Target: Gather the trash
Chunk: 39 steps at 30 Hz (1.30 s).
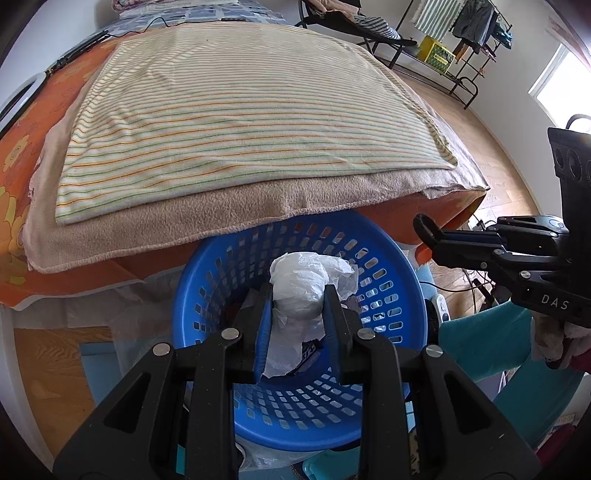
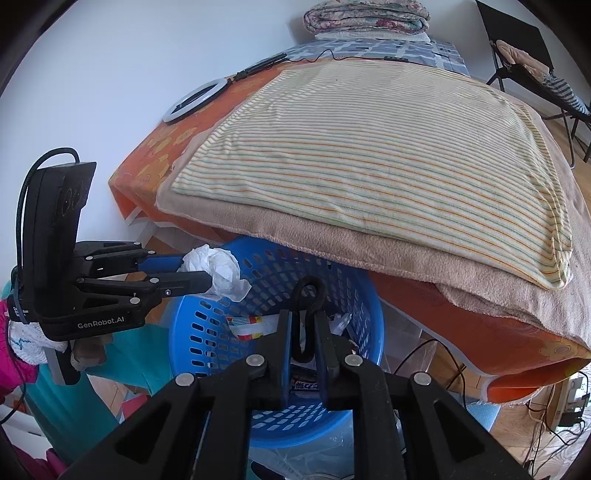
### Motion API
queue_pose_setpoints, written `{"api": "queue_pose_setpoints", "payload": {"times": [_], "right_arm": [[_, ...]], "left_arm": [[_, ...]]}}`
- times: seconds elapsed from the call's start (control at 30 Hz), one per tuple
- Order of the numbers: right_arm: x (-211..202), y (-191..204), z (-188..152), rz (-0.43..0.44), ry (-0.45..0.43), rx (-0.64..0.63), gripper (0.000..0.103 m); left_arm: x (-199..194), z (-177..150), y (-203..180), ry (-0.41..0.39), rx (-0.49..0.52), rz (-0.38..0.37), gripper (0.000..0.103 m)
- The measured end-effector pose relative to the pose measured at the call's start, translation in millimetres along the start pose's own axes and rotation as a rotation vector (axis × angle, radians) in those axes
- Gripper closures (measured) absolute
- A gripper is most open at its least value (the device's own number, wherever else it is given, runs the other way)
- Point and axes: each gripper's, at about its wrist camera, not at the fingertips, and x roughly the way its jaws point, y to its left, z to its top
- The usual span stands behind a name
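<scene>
Left wrist view: left hand-held gripper (image 1: 297, 295) pinches crinkly white plastic wad (image 1: 299, 291) over perforated blue basket (image 1: 388, 295); right hand-held gripper (image 2: 303, 325) clamps a black loop (image 2: 308, 295)

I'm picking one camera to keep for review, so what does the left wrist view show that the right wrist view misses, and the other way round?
Only the left wrist view shows the clothes rack and the window at the far right.

Only the right wrist view shows the folded floral quilt at the far end, the whole ring light, and the striped wrapper in the basket.

Both show the blue basket, the striped cloth, the left gripper shut on the white crumpled paper, and the right gripper shut on a black loop.
</scene>
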Motion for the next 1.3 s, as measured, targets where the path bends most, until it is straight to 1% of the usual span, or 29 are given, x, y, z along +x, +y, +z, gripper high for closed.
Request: {"api": "queue_pose_setpoints", "payload": {"times": [0.07,0.27,0.3,0.37,0.4,0.47,0.5,0.53,0.57,0.73,0.83,0.93,0.97,1.0,1.03,1.07,1.13,1.17,1.3], "right_arm": [[3.6,0.4,-2.8,0.003,0.007,0.002,0.091],[15.0,-0.1,-10.4,0.011,0.043,0.01,0.089],[16.0,-0.4,-11.0,0.013,0.047,0.012,0.087],[17.1,-0.5,-12.4,0.012,0.049,0.016,0.072],[17.5,-0.5,-13.1,0.014,0.05,0.017,0.072],[18.3,0.1,-13.3,0.01,0.054,0.015,0.072],[19.0,0.4,-13.6,0.01,0.055,0.014,0.069],[19.1,0.4,-13.9,0.011,0.055,0.016,0.064],[19.1,0.2,-14.2,0.016,0.053,0.019,0.061],[19.5,-0.5,-15.0,0.015,0.054,0.019,0.055],[20.1,-0.3,-15.2,0.008,0.056,0.021,0.051],[20.3,-1.3,-15.4,-0.004,0.061,0.025,0.049],[20.0,-2.2,-15.4,-0.009,0.062,0.028,0.04],[19.2,-2.9,-15.4,-0.015,0.059,0.031,0.035],[17.5,-3.7,-15.3,-0.018,0.052,0.036,0.027],[15.5,-4.8,-15.2,-0.018,0.044,0.041,0.024],[12.8,-6.9,-13.5,-0.025,0.037,0.051,0.02],[11.6,-8.3,-13.0,-0.033,0.034,0.055,0.018],[7.3,-12.5,-8.9,-0.047,0.026,0.077,0.017]], "left_arm": [[3.9,-1.1,0.8,0.013,0.0,-0.002,0.078],[12.3,-6.5,0.9,0.042,0.009,0.023,0.078],[12.7,-7.2,1.4,0.042,0.01,0.028,0.078],[13.5,-7.8,2.4,0.047,0.007,0.037,0.077],[13.8,-7.9,3.0,0.049,0.005,0.041,0.077],[14.9,-8.4,4.0,0.052,-0.002,0.056,0.065],[15.0,-9.0,5.1,0.052,-0.008,0.06,0.062],[15.4,-9.0,5.6,0.053,-0.013,0.056,0.06],[15.7,-9.3,5.8,0.057,-0.014,0.055,0.06],[16.6,-11.2,6.1,0.061,-0.014,0.069,0.059],[16.5,-11.6,6.5,0.053,-0.023,0.081,0.043],[14.6,-10.6,8.0,0.048,-0.028,0.085,0.043],[13.8,-10.0,8.1,0.047,-0.031,0.087,0.043],[13.0,-9.5,8.5,0.044,-0.033,0.089,0.043],[12.0,-9.0,8.9,0.041,-0.036,0.09,0.042],[11.2,-8.1,9.5,0.038,-0.038,0.092,0.04],[8.4,-6.9,10.2,0.025,-0.044,0.102,0.034],[6.5,-5.5,10.5,0.016,-0.047,0.105,0.033],[-2.0,1.2,10.0,-0.015,-0.05,0.113,0.033]]}}
